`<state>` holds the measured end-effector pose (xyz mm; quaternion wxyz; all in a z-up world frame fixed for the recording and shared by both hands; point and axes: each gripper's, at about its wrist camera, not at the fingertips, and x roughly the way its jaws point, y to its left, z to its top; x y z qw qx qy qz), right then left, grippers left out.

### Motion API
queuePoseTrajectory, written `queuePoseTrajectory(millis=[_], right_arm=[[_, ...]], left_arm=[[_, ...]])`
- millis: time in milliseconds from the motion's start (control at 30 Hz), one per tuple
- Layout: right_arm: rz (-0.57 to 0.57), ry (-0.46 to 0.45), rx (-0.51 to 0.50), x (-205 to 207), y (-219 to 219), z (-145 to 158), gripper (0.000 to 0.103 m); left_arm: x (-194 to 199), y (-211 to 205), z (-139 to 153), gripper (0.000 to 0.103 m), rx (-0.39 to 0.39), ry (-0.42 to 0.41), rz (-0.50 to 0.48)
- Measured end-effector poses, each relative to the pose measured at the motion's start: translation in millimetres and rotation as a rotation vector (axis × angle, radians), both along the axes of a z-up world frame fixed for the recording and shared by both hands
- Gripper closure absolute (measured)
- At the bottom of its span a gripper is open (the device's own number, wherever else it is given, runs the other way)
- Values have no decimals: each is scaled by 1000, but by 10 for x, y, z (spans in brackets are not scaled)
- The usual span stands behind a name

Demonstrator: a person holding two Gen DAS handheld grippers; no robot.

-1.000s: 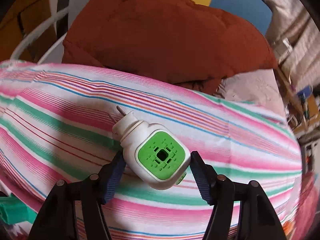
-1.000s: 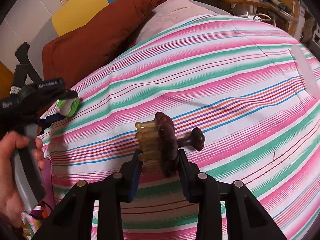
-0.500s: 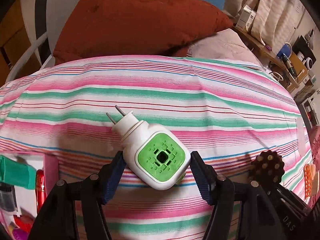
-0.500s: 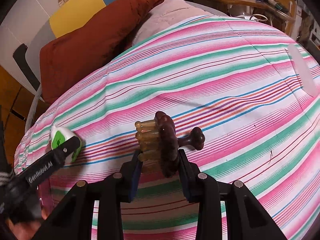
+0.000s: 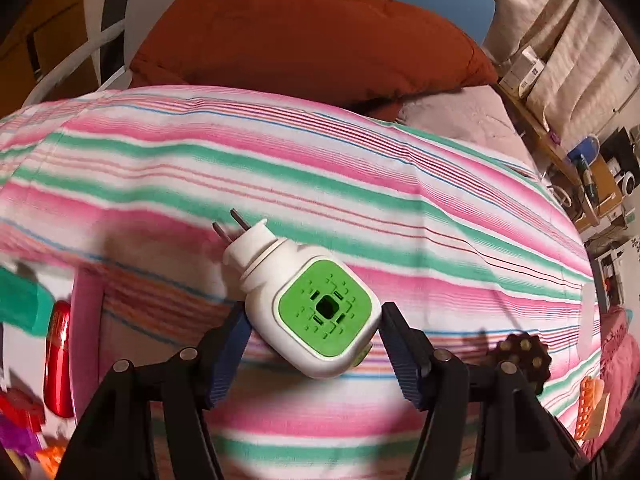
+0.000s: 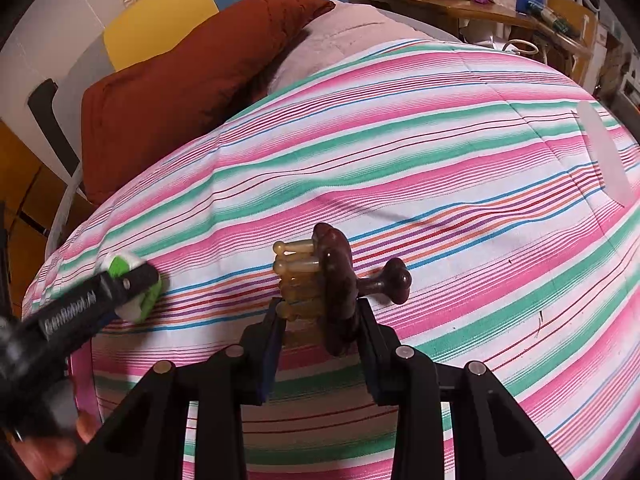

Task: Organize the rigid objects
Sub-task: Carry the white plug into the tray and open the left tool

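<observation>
My left gripper [image 5: 314, 344] is shut on a white plug-in device with a green square face [image 5: 308, 300]; its two metal prongs point up and left, and it is held above the striped bed cover [image 5: 360, 184]. My right gripper [image 6: 320, 328] is shut on a dark brown massage brush with amber pegs [image 6: 332, 280]; its knob handle points right. The brush head also shows at the right of the left wrist view [image 5: 522, 356]. The left gripper with the plug-in device shows at the left of the right wrist view [image 6: 128, 284].
A rust-red pillow [image 5: 304, 36] lies at the head of the bed. A pink bin [image 5: 86, 340] at the lower left holds a red bottle [image 5: 58, 360] and a teal item [image 5: 22, 304]. An orange gridded object [image 5: 590, 408] lies at the right. A cluttered wooden shelf [image 6: 480, 4] stands behind.
The left gripper has swung with the plug-in device from near the pillow toward the bed's front edge by the pink bin. The right gripper with the brush has stayed still.
</observation>
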<state>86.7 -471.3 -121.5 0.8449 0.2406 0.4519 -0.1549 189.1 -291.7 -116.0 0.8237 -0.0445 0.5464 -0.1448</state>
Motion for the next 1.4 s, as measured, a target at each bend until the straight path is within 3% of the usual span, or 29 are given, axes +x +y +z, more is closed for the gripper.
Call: queuePoseTrajectory(millis=[233,400,700,1033,1400], right_arm=[[6,2,-20,-20,23,16,68],[7,-6,-15,-34,25,12,68],[31,-1,-75,-44,118,19,68],[52,0,-119,-60,178,5,68],[69,14,-147,-114,248,-11,68]], left_arm=[[-294,155,-34,37,-46,-5,-31],[-490,333,-54,37,-132,24,-26],[-962,473,223,37,-204,-43,-107],[-1396,844,416,37,-154,-124,-150],[-1788,1549,485,37,-106,-166,-167]])
